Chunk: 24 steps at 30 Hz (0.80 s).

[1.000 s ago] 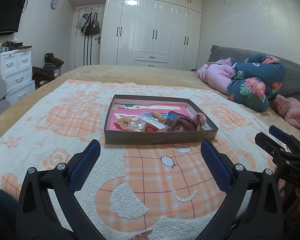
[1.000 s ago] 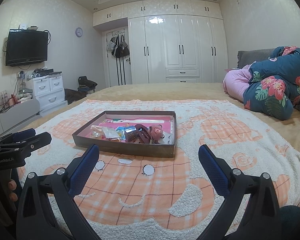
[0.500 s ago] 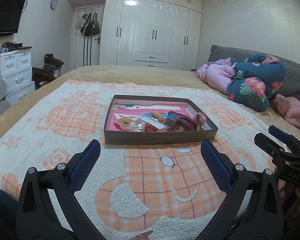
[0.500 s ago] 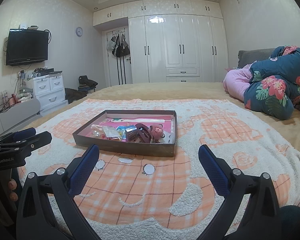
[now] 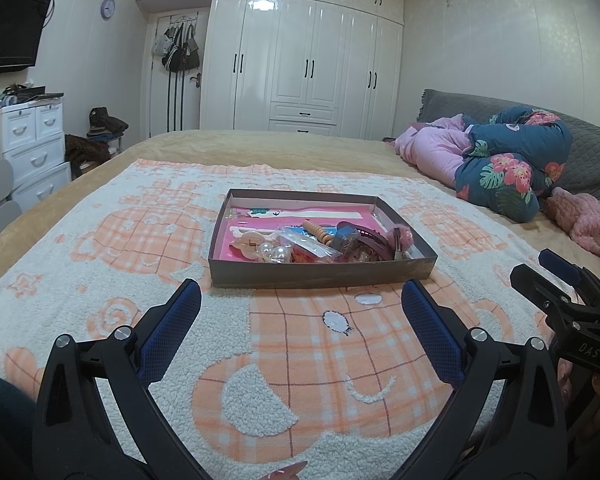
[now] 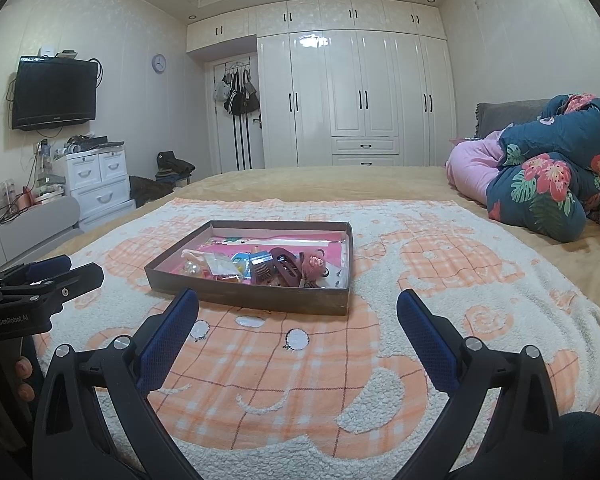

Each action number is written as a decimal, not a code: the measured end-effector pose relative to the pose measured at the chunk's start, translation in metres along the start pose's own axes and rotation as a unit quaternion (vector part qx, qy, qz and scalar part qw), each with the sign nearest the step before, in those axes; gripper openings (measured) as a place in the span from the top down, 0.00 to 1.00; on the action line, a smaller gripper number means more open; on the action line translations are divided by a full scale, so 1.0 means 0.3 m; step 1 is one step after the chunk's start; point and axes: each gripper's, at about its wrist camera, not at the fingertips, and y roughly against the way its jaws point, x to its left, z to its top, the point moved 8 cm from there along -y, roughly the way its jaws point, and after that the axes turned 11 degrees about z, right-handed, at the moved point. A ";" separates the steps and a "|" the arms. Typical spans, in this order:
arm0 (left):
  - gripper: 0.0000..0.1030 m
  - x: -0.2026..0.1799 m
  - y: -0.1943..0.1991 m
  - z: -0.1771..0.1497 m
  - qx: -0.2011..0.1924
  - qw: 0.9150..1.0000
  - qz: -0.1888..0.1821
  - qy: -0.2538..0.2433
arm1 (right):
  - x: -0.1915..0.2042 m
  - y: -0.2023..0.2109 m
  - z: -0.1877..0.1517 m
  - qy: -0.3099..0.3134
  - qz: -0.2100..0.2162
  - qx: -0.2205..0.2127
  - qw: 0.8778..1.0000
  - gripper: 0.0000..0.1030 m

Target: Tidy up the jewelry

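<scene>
A shallow brown box (image 5: pixel 320 274) (image 6: pixel 252 298) with a pink floor lies on the orange-and-white blanket on the bed. Jumbled in its near half are a pearl piece (image 5: pixel 274 253), a wooden bead strand (image 5: pixel 318 231), a dark red hair claw (image 5: pixel 366 236) (image 6: pixel 286 266), a pink pompom clip (image 5: pixel 402 236) (image 6: pixel 315 262) and small plastic bags. My left gripper (image 5: pixel 300 304) hangs open over the blanket, short of the box's near wall, with nothing between its fingers. My right gripper (image 6: pixel 298 308) is open too, just before the box's near right corner, and empty.
The blanket (image 5: pixel 300 360) spreads wide around the box. Rolled floral and pink quilts (image 5: pixel 500 160) lie at the right by the grey headboard. A white drawer unit (image 6: pixel 96 188) and a wall TV (image 6: pixel 54 94) stand left of the bed; white wardrobes (image 5: pixel 304 64) fill the far wall.
</scene>
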 end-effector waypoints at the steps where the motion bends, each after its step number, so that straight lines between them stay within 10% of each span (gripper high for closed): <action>1: 0.11 0.002 -0.001 0.000 0.000 1.000 0.000 0.000 | 0.000 -0.001 0.000 0.000 0.000 0.001 1.000 0.06; 24: 0.11 0.014 -0.009 -0.004 0.001 1.000 0.003 0.000 | -0.006 0.000 0.000 0.000 -0.002 0.000 1.000 0.06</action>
